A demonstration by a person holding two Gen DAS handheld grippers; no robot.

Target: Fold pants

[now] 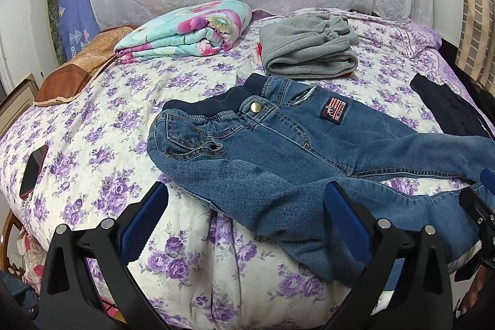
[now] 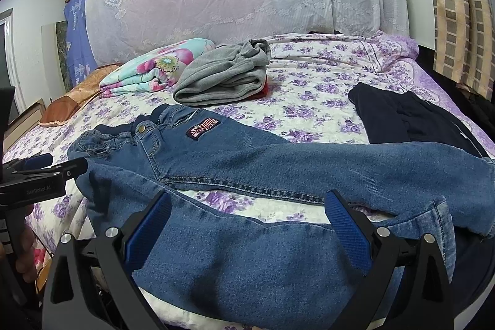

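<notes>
While lying flat on the bedspread (image 1: 102,125), jeans (image 1: 278,150) are sitting between left gripper (image 1: 244,200) and right gripper (image 2: 247,212), both gaping wide, gripping nothing.

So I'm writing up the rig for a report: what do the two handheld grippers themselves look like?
Both match. The left gripper and right gripper each have two black, wedge-shaped plastic fingers joined by silver round pivot bolts, with blue textured pads on the inner faces. Seen from the right wrist view, the left gripper's black body carries small pale "GenRobot.AI" lettering. No cables or sleeves are visible.
</notes>
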